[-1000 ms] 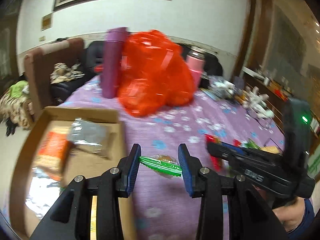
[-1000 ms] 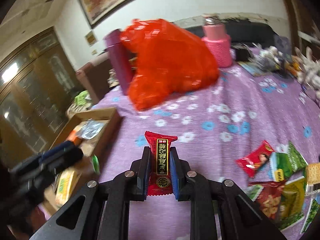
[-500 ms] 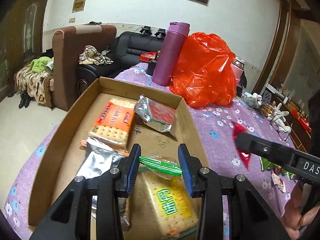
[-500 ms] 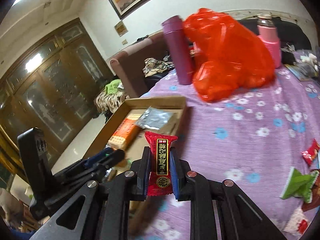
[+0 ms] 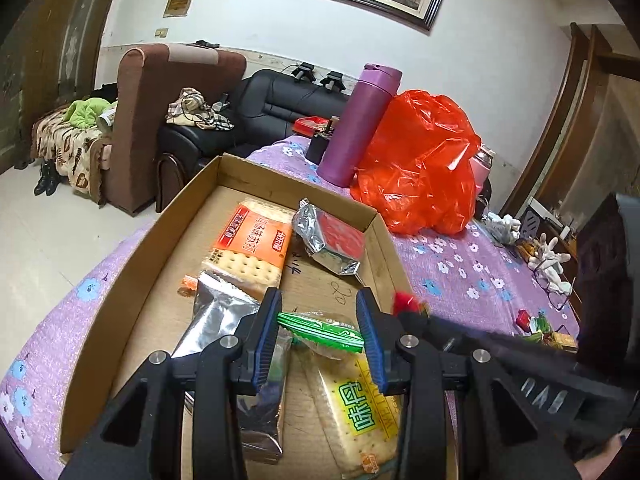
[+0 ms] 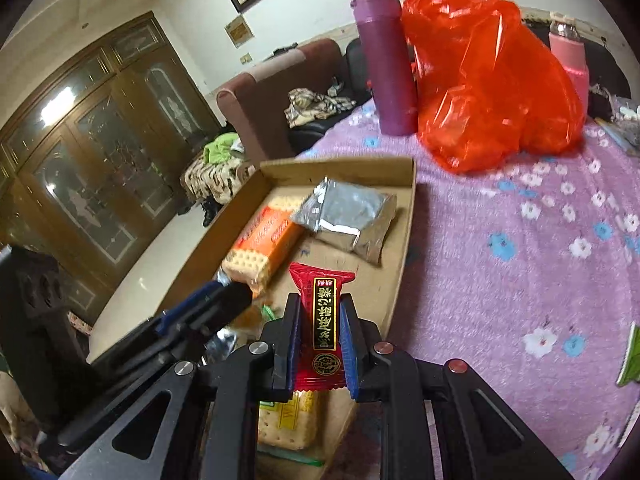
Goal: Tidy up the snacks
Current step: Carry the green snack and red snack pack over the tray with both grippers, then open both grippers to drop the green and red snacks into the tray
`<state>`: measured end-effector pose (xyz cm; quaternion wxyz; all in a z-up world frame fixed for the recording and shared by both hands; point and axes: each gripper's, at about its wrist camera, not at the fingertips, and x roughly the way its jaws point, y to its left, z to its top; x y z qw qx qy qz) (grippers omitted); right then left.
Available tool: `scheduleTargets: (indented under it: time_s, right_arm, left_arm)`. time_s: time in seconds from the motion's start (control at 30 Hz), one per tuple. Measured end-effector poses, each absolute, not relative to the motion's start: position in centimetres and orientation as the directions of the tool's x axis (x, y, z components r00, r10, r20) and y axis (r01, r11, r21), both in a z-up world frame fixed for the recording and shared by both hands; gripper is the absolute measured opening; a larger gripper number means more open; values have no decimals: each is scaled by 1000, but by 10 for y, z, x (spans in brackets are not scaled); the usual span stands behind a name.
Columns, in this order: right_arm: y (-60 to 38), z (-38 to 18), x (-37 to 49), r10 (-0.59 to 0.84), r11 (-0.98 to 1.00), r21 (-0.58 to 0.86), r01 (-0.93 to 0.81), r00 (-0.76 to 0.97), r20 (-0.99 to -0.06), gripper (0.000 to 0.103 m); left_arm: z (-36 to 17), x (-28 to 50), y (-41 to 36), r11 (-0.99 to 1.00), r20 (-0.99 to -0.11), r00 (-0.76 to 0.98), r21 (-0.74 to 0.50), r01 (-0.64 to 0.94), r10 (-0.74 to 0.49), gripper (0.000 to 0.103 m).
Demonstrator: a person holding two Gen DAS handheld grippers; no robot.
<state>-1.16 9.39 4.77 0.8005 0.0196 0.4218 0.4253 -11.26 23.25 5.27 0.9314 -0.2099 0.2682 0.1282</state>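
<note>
My left gripper (image 5: 320,336) is shut on a green-edged snack packet (image 5: 320,330) and holds it over the cardboard box (image 5: 172,220). The box holds an orange cracker pack (image 5: 250,246), silver packets (image 5: 328,240) and a yellow-green cracker pack (image 5: 360,400). My right gripper (image 6: 319,344) is shut on a red candy packet (image 6: 322,316) over the box's (image 6: 406,240) near part. The left gripper also shows at the left of the right wrist view (image 6: 200,312).
A purple flask (image 5: 360,128), a red plastic bag (image 5: 420,164) and a pink bottle (image 6: 570,60) stand on the purple flowered cloth (image 6: 520,260) behind the box. Loose snacks (image 5: 540,328) lie at the right. A brown armchair (image 5: 160,112) is beyond.
Both grippers have moved left over the cardboard box, each still holding its packet. The right gripper has come close beside the left one.
</note>
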Motion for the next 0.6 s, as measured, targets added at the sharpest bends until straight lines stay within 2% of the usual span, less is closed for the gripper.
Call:
scheduleTargets:
  time_s: [0.23, 0.6]
  right_arm:
    - [101, 33, -25, 638, 662, 318, -678, 287, -715, 21]
    - [102, 34, -37, 640, 643, 272, -716, 307, -704, 21]
  left_arm:
    - [53, -115, 234, 872, -545, 828, -332, -359, 133, 38]
    - [53, -117, 236, 867, -546, 826, -335, -369, 141, 38]
